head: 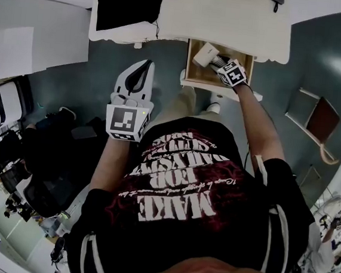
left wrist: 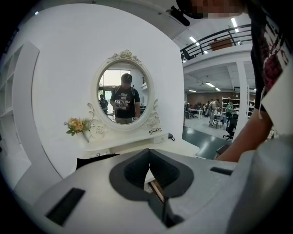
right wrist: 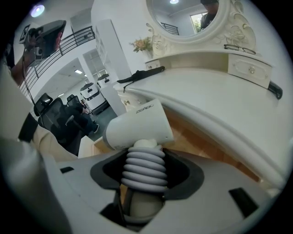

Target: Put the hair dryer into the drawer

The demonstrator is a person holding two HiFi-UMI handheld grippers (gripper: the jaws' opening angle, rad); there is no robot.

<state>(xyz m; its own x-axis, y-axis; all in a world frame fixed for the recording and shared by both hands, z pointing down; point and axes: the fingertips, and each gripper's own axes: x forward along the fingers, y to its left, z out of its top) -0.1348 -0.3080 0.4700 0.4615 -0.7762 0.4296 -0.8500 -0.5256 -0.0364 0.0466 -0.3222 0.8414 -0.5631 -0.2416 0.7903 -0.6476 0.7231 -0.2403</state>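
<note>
Most of the job looks done: the right gripper (right wrist: 144, 170) has its fingers clamped on the ribbed handle of the hair dryer (head: 206, 54), held just over the open drawer (head: 191, 64) and not yet released. On the left gripper (head: 141, 68) the fingers meet on nothing. Grey lettering on the dryer's body begins "ZER"; the rest is unclear.

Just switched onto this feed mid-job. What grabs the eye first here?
The white hair dryer, clamped by its ribbed handle in the right gripper, is at the open wooden drawer of the white dressing table. The left gripper is shut on nothing, held off to the side, facing the ornate oval mirror.
</note>
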